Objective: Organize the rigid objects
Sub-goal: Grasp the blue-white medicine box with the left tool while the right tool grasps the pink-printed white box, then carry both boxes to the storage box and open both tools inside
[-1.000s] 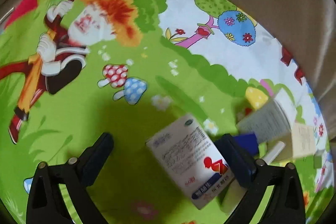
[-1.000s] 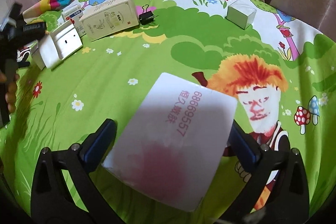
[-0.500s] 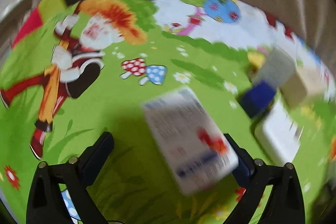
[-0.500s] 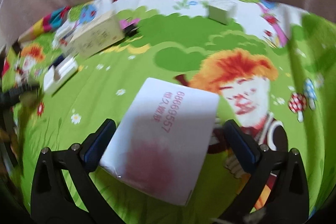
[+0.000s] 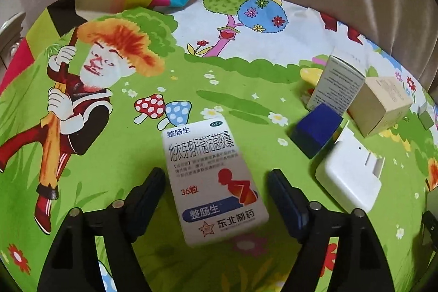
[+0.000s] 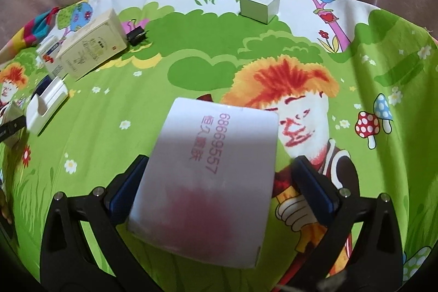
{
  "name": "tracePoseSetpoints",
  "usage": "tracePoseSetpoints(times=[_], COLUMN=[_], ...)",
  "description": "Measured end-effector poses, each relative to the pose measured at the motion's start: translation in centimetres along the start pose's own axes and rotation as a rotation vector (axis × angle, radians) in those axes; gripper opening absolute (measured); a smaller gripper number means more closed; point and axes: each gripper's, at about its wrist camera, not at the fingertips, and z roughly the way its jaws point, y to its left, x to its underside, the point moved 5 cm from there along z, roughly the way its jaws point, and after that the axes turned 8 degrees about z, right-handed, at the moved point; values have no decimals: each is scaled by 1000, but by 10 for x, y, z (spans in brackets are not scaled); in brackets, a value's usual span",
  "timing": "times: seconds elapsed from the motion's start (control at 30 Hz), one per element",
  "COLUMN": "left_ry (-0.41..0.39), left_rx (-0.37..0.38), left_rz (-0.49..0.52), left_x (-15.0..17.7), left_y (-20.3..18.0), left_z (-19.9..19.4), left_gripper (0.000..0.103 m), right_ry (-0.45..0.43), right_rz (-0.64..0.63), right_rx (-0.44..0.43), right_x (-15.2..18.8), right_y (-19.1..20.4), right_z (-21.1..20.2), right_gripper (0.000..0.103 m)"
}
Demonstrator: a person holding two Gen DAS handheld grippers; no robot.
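White medicine box (image 5: 212, 179) flat on the cartoon cloth (image 5: 109, 155), label up. White card (image 6: 210, 174) with red print tilted, far edge raised. Blue block (image 5: 317, 129), white adapter (image 5: 350, 171), beige box (image 5: 380, 104) clustered.

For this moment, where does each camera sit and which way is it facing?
Left wrist: on the left gripper, angled down at the medicine box between its open fingers; only black fingers show.
Right wrist: on the right gripper, angled down over a white card; whether it is gripped is unclear.
Shared: the cartoon cloth, the white charger, the beige box.
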Motion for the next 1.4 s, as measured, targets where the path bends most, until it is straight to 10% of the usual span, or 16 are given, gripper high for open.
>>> tracePoseSetpoints(times=[0.13, 0.27, 0.33, 1.23, 1.4], left_ry=[5, 0, 3, -24, -227], left_rx=[12, 50, 79, 147, 164], left_rz=[15, 58, 76, 168, 178], left_x=[-1, 1, 6, 87, 89], left_y=[0, -1, -3, -25, -32], left_z=[1, -7, -10, -80, -152], left_gripper=[74, 41, 41, 41, 41], right_ry=[11, 20, 11, -87, -295], right_rz=[35, -30, -78, -139, -124], right_rx=[31, 13, -24, -124, -194], right_x=[-6, -6, -2, 97, 106], right_y=[0, 5, 8, 22, 30], right_z=[5, 4, -7, -80, -145], right_gripper=[103, 86, 69, 69, 69])
